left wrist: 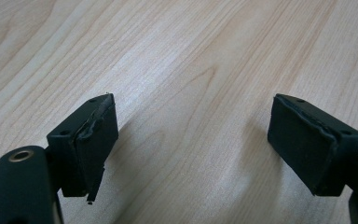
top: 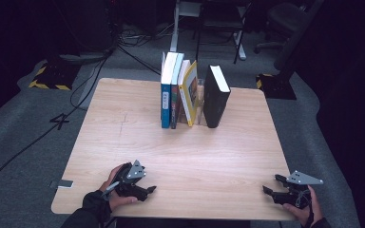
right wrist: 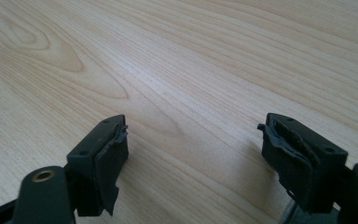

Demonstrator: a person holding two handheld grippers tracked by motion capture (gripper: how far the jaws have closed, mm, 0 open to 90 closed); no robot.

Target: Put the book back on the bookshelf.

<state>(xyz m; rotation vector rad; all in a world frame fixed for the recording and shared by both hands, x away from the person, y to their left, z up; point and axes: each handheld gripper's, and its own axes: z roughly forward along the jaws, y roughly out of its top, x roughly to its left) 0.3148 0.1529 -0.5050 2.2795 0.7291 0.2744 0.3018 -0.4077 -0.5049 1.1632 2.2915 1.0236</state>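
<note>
My left gripper (top: 148,189) rests low over the wooden table (top: 123,128) near its front edge, left of centre, held by a gloved hand. In the left gripper view its jaws (left wrist: 193,128) stand wide apart, with bare wood between the pads (left wrist: 95,135). My right gripper (top: 270,185) sits by the front right corner of the table and points left. Its jaws (right wrist: 196,144) are also spread wide over bare wood, and the pads (right wrist: 109,156) look worn and frayed. Neither gripper holds anything.
A row of upright books stands at the back middle of the table: a blue one (top: 166,90), a dark one (top: 175,95), a leaning yellow one (top: 190,92) and a thick black one (top: 216,96). Cables (top: 90,80) and chair legs (top: 237,42) lie on the floor beyond.
</note>
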